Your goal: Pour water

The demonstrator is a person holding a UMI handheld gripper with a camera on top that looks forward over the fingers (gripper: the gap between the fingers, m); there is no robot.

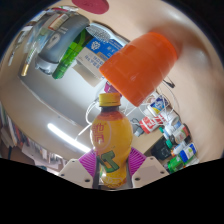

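Gripper view: tongs [111,170] closed on a small bottle [110,140], both pink pads [90,162] pressing its lower body from either side, so that the bottle stands between the fingers and reaches forward beyond their tips. Bottle contents are yellow-orange, the label green and yellow, and the mouth [109,99] appears uncapped, though this is hard to confirm. An orange cup [141,65] lies just beyond the bottle's mouth, seemingly touching or nearly touching it, its open end apparently turned toward the bottle; what supports the cup cannot be made out. Behind both, the scene is strongly tilted, showing cluttered shelves [165,135] with small goods. Judged as the pouring step in progress: done well, the mouth should stay over the cup's opening, the tilt increasing slowly, the grip firm so the bottle does not slide in the pads.
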